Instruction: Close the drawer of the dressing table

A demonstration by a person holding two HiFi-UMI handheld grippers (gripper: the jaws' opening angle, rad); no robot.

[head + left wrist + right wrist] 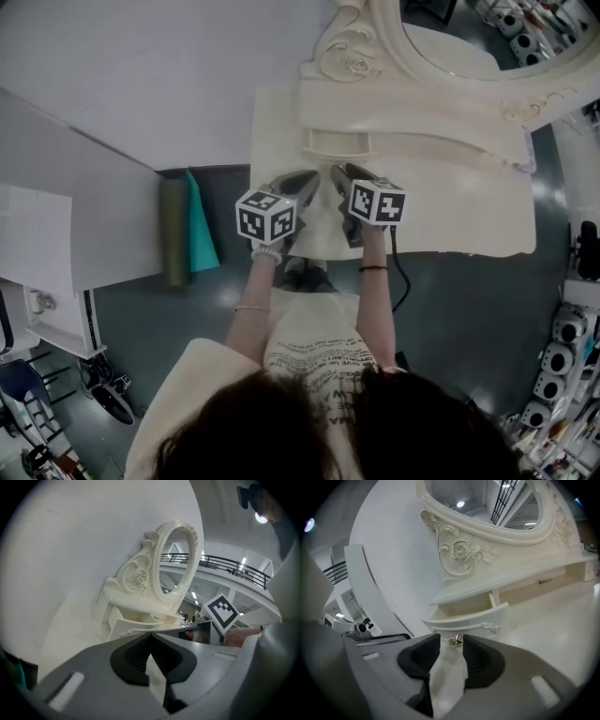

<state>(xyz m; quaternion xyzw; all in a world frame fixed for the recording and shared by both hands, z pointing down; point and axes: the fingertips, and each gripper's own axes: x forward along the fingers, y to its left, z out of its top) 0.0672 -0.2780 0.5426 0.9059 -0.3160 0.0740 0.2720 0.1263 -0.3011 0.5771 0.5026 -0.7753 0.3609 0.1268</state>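
The cream dressing table [469,220] stands against a white wall, with an oval carved mirror [441,47] on top. Its small drawer [471,618] is pulled out at the left end of the raised shelf, and the same drawer [131,623] shows in the left gripper view. My right gripper [451,640] is open just in front of the drawer, with the small metal knob [456,641] between its fingertips and no pad pressing on it. My left gripper [150,634] is shut on nothing, a little short of the drawer. In the head view, the left gripper [302,180] and the right gripper [345,173] sit side by side over the table's front.
A rolled olive mat [173,232] and a teal sheet [200,227] lean on the dark floor left of the table. A white cabinet [56,244] stands further left. Racks of equipment [561,352] line the right edge.
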